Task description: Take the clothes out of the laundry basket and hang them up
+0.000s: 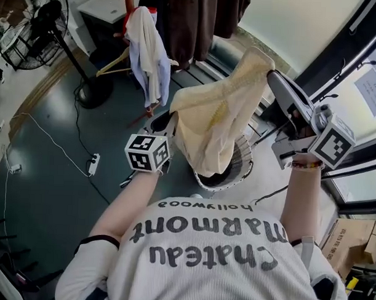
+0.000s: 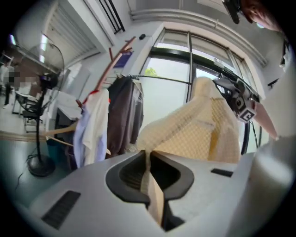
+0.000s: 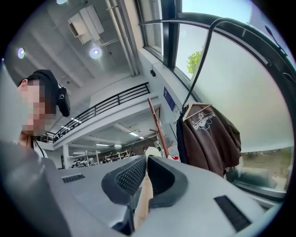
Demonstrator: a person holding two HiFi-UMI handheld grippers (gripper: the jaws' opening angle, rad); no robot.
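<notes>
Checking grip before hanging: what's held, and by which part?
The cream garment: right gripper pinches its raised top end, left gripper an edge lower down.

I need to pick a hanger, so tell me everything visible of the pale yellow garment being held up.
The pale yellow garment looks like thin, soft fabric with a faint check pattern and some deeper yellow areas. It hangs stretched in the air between two grips: the right gripper pinches its high end, the left gripper a lower edge. Its bottom, loosely folded, hangs over the mouth of the round laundry basket. Its cut cannot be told.
</notes>
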